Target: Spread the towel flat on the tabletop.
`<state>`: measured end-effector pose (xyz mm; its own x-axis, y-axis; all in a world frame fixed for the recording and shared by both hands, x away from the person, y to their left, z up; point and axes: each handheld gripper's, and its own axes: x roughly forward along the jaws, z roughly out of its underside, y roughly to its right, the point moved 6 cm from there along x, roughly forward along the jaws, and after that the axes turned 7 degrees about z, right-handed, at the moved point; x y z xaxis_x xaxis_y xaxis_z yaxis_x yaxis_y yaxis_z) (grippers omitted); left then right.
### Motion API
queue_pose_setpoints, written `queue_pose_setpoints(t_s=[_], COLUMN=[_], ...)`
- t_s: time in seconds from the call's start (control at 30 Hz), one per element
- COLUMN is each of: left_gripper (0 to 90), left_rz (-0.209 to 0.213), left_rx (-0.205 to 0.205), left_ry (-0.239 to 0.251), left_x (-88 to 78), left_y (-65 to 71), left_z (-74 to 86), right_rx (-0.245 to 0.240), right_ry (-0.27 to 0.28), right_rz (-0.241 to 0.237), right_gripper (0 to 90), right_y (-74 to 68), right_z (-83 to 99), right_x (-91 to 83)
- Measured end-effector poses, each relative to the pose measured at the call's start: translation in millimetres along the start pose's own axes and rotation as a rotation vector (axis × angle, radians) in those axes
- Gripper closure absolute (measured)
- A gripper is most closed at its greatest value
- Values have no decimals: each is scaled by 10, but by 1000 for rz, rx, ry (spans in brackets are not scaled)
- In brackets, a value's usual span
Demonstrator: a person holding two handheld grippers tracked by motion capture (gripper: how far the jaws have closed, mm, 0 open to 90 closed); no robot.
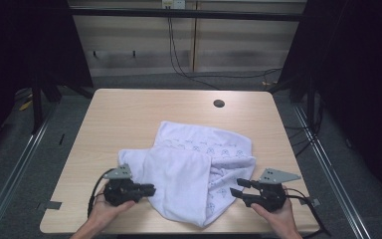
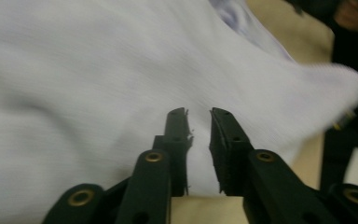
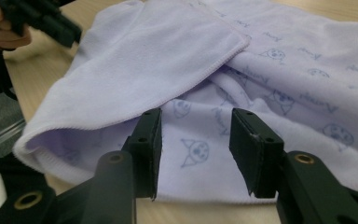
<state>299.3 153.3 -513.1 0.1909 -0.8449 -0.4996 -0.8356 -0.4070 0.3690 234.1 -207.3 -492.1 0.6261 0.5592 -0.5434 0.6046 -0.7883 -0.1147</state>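
A pale lilac towel [image 1: 194, 169] printed with small cat faces lies crumpled and partly folded on the near half of the wooden table [image 1: 129, 109]. My left gripper [image 1: 150, 188] lies at the towel's left edge, pointing right. In the left gripper view its jaws [image 2: 198, 112] stand a little apart, with the plain side of the towel [image 2: 98, 70] just beyond the tips and nothing pinched. My right gripper [image 1: 235, 186] points left at the towel's right edge. Its jaws [image 3: 195, 112] stand wide apart over the printed layer of the towel [image 3: 279, 60], where a folded-over flap ends.
A round cable hole [image 1: 219, 103] sits at the table's far right. Bare wood lies beyond and to the left of the towel. The table's front edge runs close below both hands. The left gripper [image 3: 42, 21] appears far off in the right gripper view.
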Motion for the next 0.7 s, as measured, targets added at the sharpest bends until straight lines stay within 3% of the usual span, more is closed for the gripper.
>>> queue_pose_setpoints(t_s=[0.1, 0.17, 0.2, 0.27, 0.33, 0.37, 0.43, 0.47, 0.53, 0.57, 0.63, 0.7], left_gripper=[597, 549, 571, 717, 788, 789, 773, 745, 685, 655, 632, 623], left_rz=[-97, -97, -92, -71, -44, -44, 30, 30, 63, 68, 83, 42], left_rx=[-50, -67, -57, -23, -29, -29, -54, -54, -28, -17, -7, -33], left_ry=[-30, -74, -104, -145, -167, -167, -187, -187, -204, -199, -132, -60], left_x=[45, 128, 160, 198, 225, 225, 241, 241, 238, 215, 112, -44], left_y=[-254, -296, -283, -207, -110, -110, 68, 68, 226, 244, 221, 93], left_z=[13, 66, 88, 113, 143, 143, 207, 207, 240, 227, 144, 63], right_rx=[18, 6, -1, 3, -10, -12, -22, -16, -14, -11, -19, -16], right_ry=[-20, -33, -31, -21, -20, -32, -45, -46, -41, -37, -43, -57], right_rz=[-5, -3, -6, -11, -8, -12, 0, -1, 3, 7, 2, -5], right_gripper=[517, 507, 507, 499, 498, 494, 494, 492, 492, 488, 487, 479], right_y=[-66, -106, -115, -113, -94, -78, -16, 16, 70, 99, 141, 174], right_z=[110, 135, 122, 68, 18, 2, -38, -68, -151, -200, -290, -364], right_x=[-60, -46, -24, 39, 137, 197, 311, 365, 475, 537, 683, 855])
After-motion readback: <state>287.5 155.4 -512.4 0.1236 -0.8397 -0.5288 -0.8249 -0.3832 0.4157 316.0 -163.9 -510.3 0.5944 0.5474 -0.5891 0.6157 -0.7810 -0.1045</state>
